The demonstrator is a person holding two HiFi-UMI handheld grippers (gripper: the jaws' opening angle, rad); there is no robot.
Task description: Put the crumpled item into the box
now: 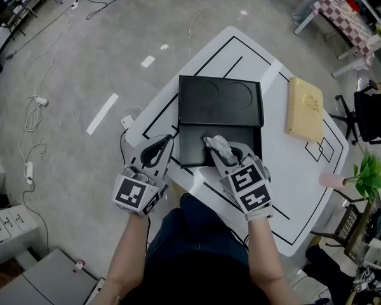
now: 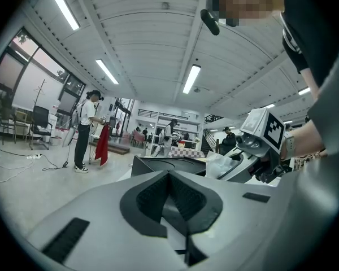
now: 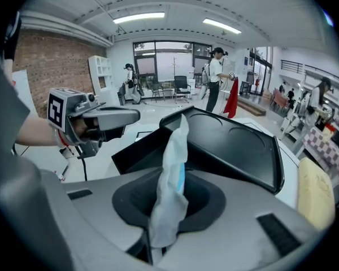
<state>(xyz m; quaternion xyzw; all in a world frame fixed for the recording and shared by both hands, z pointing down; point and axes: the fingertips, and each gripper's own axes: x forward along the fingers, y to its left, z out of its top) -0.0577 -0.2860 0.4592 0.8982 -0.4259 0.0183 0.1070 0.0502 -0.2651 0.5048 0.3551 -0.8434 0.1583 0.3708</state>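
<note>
A black box [image 1: 192,150] lies open on the white table [image 1: 292,189], its lid [image 1: 221,100] folded back on the far side. My right gripper [image 1: 221,152] is shut on a crumpled white item [image 1: 218,144] with a blue streak, held just over the box's near half. In the right gripper view the crumpled item [image 3: 172,174] stands up between the jaws in front of the lid [image 3: 231,143]. My left gripper [image 1: 164,143] hovers at the box's left side, apart from it, shut with nothing in it. In the left gripper view its pads [image 2: 158,199] meet.
A flat tan book-like box [image 1: 305,108] lies on the table to the right of the black box. A pink cup [image 1: 333,181] and a green plant [image 1: 369,173] stand by the table's right edge. Cables [image 1: 32,116] trail on the floor at left. People stand farther back in the room.
</note>
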